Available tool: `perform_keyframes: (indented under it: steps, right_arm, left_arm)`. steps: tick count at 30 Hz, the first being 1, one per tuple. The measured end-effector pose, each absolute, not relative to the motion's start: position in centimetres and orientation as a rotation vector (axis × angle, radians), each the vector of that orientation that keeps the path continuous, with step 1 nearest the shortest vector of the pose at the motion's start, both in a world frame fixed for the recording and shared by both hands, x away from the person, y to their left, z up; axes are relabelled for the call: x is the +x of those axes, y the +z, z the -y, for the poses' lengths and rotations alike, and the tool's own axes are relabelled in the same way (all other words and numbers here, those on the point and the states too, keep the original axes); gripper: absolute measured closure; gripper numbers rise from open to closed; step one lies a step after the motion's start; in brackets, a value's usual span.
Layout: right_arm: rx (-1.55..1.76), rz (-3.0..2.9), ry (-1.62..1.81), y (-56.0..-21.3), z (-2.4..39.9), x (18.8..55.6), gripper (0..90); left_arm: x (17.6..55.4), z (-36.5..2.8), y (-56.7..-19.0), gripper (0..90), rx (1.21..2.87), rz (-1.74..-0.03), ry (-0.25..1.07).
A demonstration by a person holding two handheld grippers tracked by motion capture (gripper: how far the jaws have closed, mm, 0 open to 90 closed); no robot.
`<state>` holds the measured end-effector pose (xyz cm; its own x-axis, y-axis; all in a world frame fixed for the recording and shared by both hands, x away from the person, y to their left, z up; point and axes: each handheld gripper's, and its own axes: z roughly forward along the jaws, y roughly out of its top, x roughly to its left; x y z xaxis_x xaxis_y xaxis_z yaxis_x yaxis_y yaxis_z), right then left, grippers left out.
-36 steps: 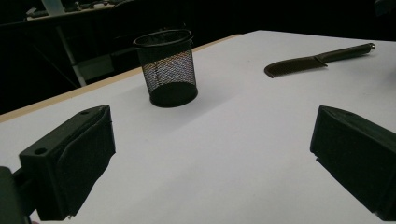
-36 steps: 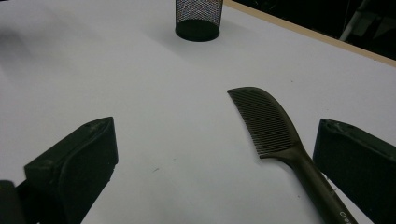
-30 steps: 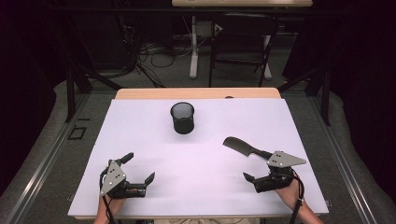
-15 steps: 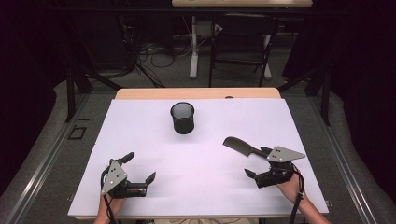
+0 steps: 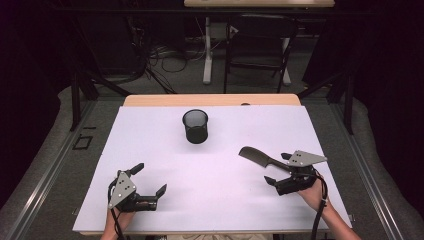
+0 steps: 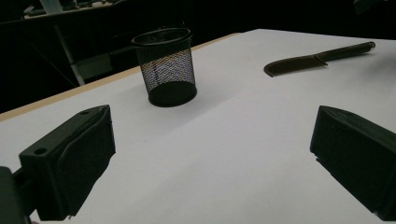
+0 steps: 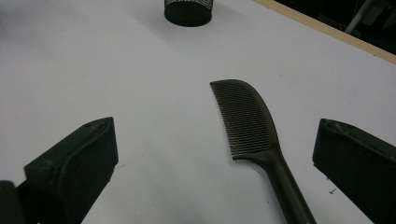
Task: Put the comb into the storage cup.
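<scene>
The right gripper (image 5: 278,169) hovers with jaws spread wide, the dark flat plastic comb (image 7: 254,133) lying between them, handle nearest. The left gripper (image 5: 149,178) is likewise wide and empty, the black wire-mesh cup (image 6: 165,66) well ahead of it.

Dark room, grey floor (image 5: 45,165); white table (image 5: 210,200), cables (image 5: 165,55), second desk's legs (image 5: 207,50) behind.

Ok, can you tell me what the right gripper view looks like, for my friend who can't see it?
A dark comb lies flat on the white table, its handle running down between the open jaws of the right hand-held gripper. The bottom of a black mesh cup stands farther off at the top.
</scene>
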<state>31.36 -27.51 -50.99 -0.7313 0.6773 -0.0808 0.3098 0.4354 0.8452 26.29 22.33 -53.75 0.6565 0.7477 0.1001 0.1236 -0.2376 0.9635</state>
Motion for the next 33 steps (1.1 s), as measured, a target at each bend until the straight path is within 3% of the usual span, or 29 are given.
perform_keyframes:
  steps: [33]
  right_arm:
    - [0.794, -2.405, 1.104, -50.0, 27.7, 34.3, 0.0]
  left_arm:
    - [26.4, -22.5, -53.8, 0.0, 1.752, -0.712, 0.683]
